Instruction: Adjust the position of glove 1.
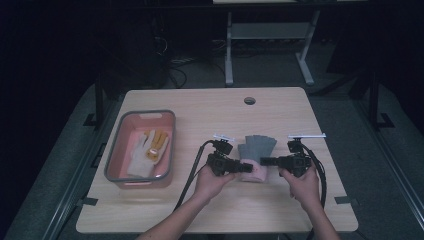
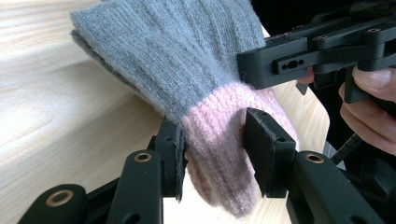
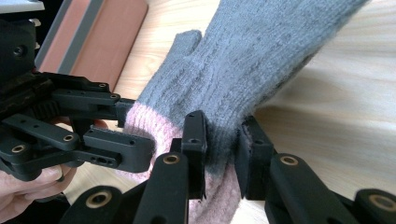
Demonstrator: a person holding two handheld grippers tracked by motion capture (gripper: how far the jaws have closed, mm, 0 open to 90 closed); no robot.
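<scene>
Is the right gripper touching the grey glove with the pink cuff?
Touching. The right gripper view shows the right gripper with both pads pinching the glove near its cuff.

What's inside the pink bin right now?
In the pink bin lies a white work glove with a yellow-orange glove resting partly over it. Whatever sits beneath those two on the bin floor is covered, so I cannot tell.

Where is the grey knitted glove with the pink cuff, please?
The grey knitted glove sits right of the pink tray, its cuff gripped between left gripper and right gripper.
</scene>
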